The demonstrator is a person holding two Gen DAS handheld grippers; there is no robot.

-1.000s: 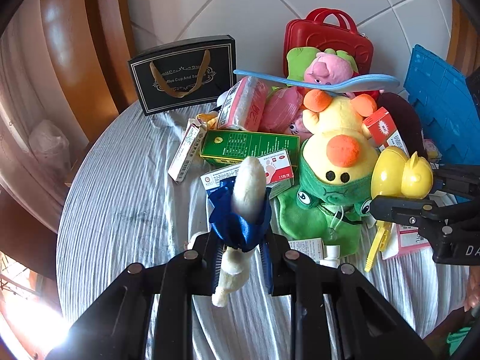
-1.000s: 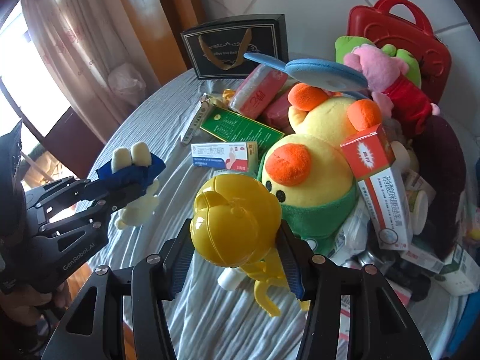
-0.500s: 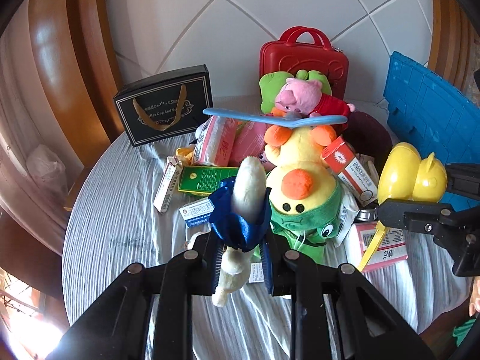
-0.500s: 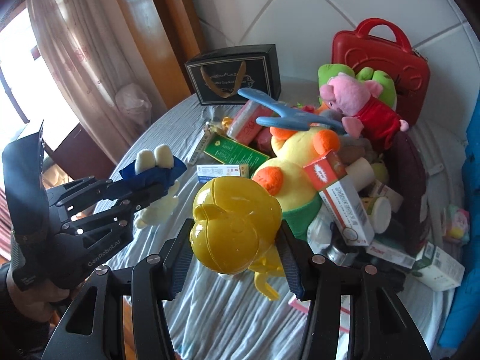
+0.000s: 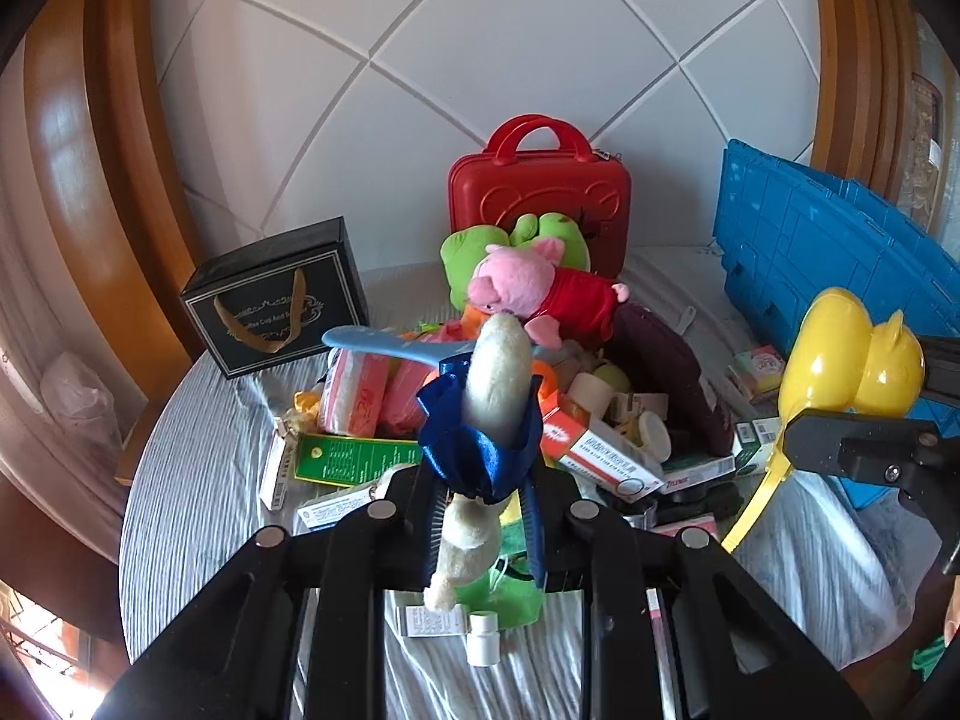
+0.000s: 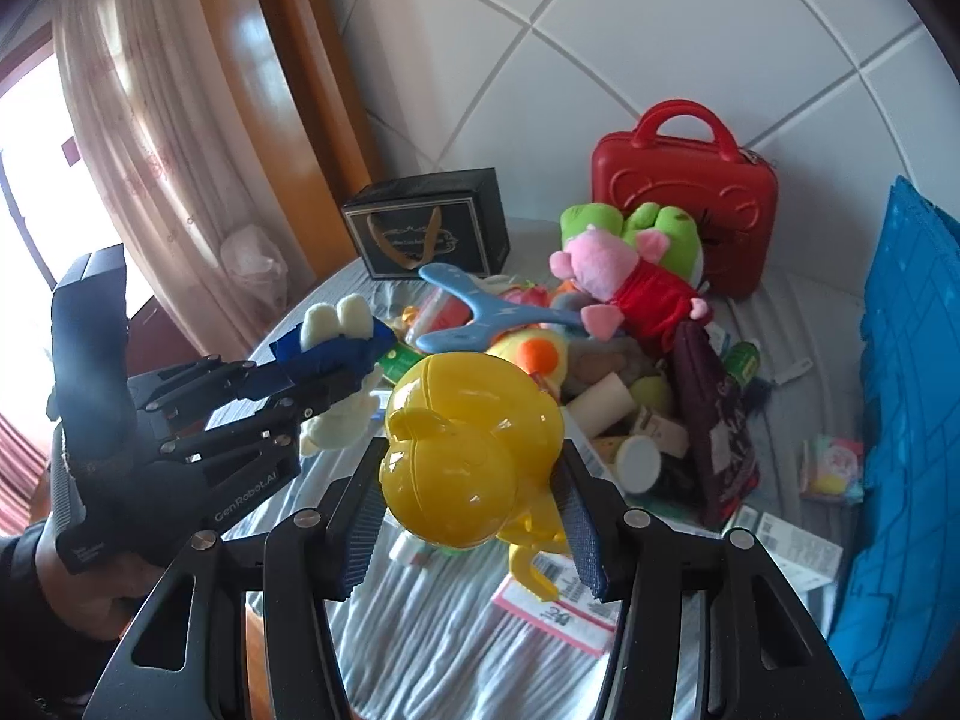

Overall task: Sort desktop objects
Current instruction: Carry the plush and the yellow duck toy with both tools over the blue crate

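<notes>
The left gripper point(image 5: 483, 516) is clamped tight on a cream plush toy with a blue satin bow point(image 5: 480, 420), held in the air above the near part of the round table point(image 5: 198, 492); the toy's head sticks up past the pads and its legs hang below. The right gripper point(image 6: 471, 516) stands partly open, its 2 blue pads pressing the sides of a glossy yellow plastic duck toy point(image 6: 468, 444), also lifted clear of the table. From the right wrist, the left gripper point(image 6: 318, 372) shows to the left, a gloved hand point(image 6: 84, 564) behind it.

Under both, the striped grey cloth carries a heap around the table's middle: medicine boxes point(image 5: 600, 456), a green flat box point(image 5: 354, 459), a blue boomerang-shaped toy point(image 6: 486, 315), a pink pig plush in red point(image 6: 618, 288) on a green frog plush point(image 6: 654, 228). Toward the far edge stand a black gift bag point(image 5: 276, 306) and a red toy case point(image 5: 540, 198). A blue crate point(image 5: 828, 252) sits at the right edge.
</notes>
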